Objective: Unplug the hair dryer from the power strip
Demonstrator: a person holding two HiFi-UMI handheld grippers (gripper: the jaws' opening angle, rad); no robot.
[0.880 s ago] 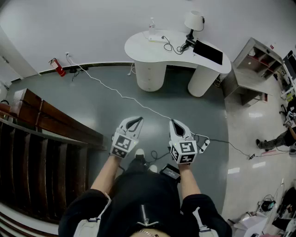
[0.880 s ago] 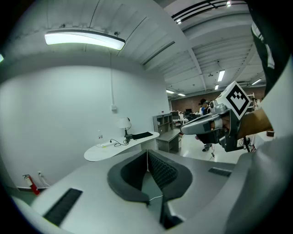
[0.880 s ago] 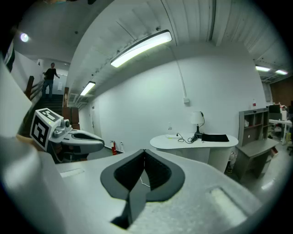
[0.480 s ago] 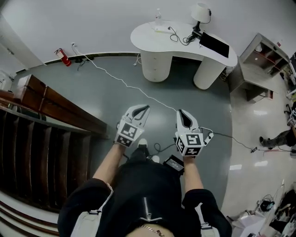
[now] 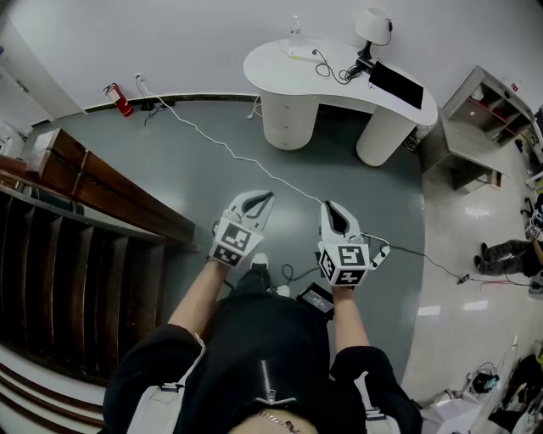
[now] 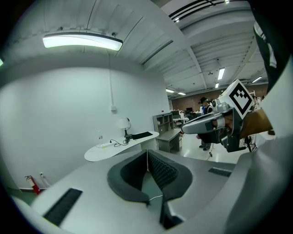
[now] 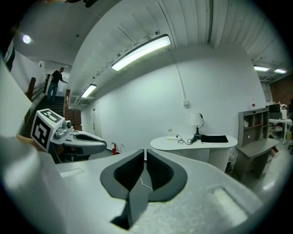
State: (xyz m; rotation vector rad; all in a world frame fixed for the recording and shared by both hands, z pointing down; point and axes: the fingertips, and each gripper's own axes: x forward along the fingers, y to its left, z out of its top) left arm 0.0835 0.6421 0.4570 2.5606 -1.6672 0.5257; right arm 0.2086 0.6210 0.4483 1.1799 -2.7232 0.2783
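Two grippers were held side by side over the grey floor (image 5: 191, 191) in the head view. The left gripper (image 5: 261, 197) and the right gripper (image 5: 330, 206) both had their fingers closed on nothing. Lots of bare floor lay between them and the curved front edge of the white table (image 5: 339, 89), which was well apart from them. A thin white cord (image 5: 222, 151) crossed that floor from the wall by the red fire extinguisher (image 5: 120, 100). Wooden stairs (image 5: 85, 199) closed in the left side and a grey shelf (image 5: 475, 114) the right. The power strip (image 5: 299, 53) lay near the table's back edge, its long side running left to right. A black cord (image 5: 327, 69) ran from it toward the lamp (image 5: 372, 24). A small dark thing (image 5: 366, 64) at the lamp's foot might have been the hair dryer, but it was too small to tell.

The left gripper view showed its fingers pressed together with nothing between them. The table sat far off to the left, and the right gripper was near on the right. Only this view showed a far room with a person (image 6: 204, 103) in it.

The right gripper view showed its fingers together too. The table stood ahead to the right. Only here could a person on the stairs (image 7: 56, 78) be seen.
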